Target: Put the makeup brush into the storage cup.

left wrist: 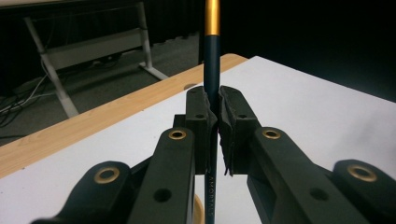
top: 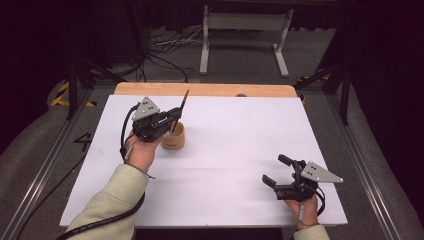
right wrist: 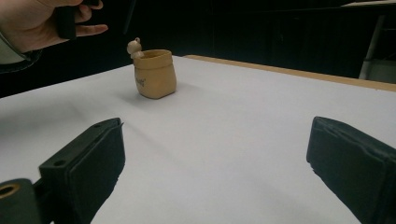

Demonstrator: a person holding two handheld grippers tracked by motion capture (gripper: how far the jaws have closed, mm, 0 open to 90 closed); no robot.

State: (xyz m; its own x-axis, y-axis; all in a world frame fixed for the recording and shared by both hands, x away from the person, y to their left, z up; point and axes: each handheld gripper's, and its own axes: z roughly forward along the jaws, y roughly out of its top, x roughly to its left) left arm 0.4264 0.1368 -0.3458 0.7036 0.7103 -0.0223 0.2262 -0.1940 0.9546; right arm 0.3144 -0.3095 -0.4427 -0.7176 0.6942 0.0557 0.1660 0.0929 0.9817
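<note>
A slim dark-blue pen point(left wrist: 211, 51) with a gold band stands nearly upright between the pads of my left gripper point(left wrist: 218, 100), which is shut on it. In the high view the left gripper point(top: 177, 116) holds the pen point(top: 183, 104) over a small tan pot point(top: 173, 137) at the left middle of the white table point(top: 235, 150). My right gripper point(top: 274, 169) rests near the table's front right, jaws wide apart with nothing between them. In its own view the right gripper point(right wrist: 217, 135) looks toward the pot point(right wrist: 155, 74), which has a small figure point(right wrist: 134, 46) on its rim.
A wooden strip point(top: 205, 89) borders the table's far edge. Behind it, a grey metal stand point(top: 243, 30) and loose cables point(top: 165, 50) sit on the floor. The person's left hand point(right wrist: 42, 21) hangs above and left of the pot.
</note>
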